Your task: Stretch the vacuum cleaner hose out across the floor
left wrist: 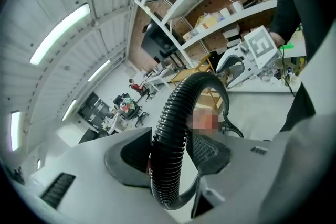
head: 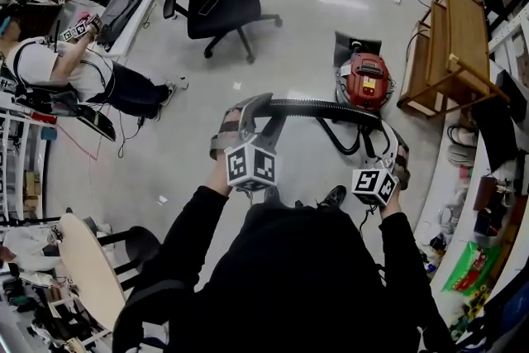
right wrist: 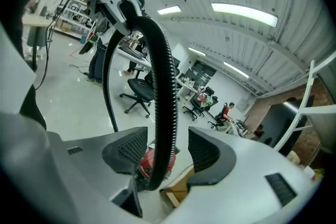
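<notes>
Hose [head: 322, 106] is up off the floor [head: 314, 21]. In the head view it's held as a shallow arch across frame centre, long axis approx left-right, from L tool [head: 246, 118] at centre over to R tool [head: 390, 151] at centre right. The red vacuum [head: 366, 80] sits on the floor just beyond the arch, upper right of centre, so R tool is the nearer one to it. L tool is clenched on the hose: in its own view the ribbed tube fills the gap, pads tight on both sides, then rises and curves off to the right. R tool is released but not empty: the hose passes down btw its jaws w/ a gap showing each side, pads not pressing. Judgement: the stretch turns on pulling along that left-right axis, away from the vacuum. L tool has the only firm hold and lies at the far end, so it's the likely puller toward frame left, w/ R tool either guiding the tube or needing to close first.
</notes>
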A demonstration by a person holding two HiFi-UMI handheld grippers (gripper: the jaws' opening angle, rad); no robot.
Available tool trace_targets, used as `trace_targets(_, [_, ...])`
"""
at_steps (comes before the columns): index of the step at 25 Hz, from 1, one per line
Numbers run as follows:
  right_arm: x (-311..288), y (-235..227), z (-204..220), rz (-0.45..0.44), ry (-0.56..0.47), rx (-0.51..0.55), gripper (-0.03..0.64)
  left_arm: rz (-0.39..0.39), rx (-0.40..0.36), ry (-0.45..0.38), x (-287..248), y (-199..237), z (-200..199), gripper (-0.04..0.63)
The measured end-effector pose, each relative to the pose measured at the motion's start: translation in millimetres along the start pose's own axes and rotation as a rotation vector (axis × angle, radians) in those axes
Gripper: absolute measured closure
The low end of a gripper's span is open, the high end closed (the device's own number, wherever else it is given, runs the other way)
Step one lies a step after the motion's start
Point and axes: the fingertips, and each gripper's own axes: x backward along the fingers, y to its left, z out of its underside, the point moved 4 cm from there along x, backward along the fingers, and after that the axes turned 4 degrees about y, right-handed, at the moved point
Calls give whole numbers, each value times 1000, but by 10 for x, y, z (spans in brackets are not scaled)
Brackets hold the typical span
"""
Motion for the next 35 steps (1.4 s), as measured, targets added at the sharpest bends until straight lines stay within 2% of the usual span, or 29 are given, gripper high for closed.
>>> trace_targets(2, [-96,143,-191,-22,-25,-17,385,-18,21,-26,234,52,155,385])
trace_targets(6, [-282,293,-781,44,-26,5,390,-42,71,-68,650,221,632,385])
trace_targets(7, [-315,341,-958,47,-22,21,431,-34,101,-77,738,262,801,387])
trace_targets(13, [-343,879,-2016,-5,-50,178,439,49,298,-102,1164,358,1899,396])
trace_targets(19, [-235,1441,-2969,9,-139,308,442,131,373,-95,1450,331,2849,400])
trace_targets(23, [-32,1609,-3329,46,-230,460,443,200,417,-102,1624,160,3049,399])
trace_targets(24, [26,1633,-3371,59,-254,502,443,192,422,-110,1673,135,3038,379])
trace_targets(26, [154,1671,-3406,88,-299,572,443,162,457,-151,1821,157,2933,288])
trace_targets(28, [257,1683,-3399,119,-342,618,443,141,498,-207,1973,309,2701,272])
trace_targets(29, [288,1679,-3385,132,-360,632,443,130,481,-231,1995,417,2533,270])
trace_targets(31, [317,1656,-3348,147,-384,642,443,118,341,-253,1851,597,2112,264])
trace_targets(33, [342,1626,-3299,149,-391,633,443,145,154,-211,1538,631,1671,252])
trace_targets(34, [373,1610,-3260,147,-392,625,443,169,84,-171,1404,590,1472,253])
trace_targets(35, [418,1592,-3208,144,-393,617,443,191,49,-129,1312,530,1299,253])
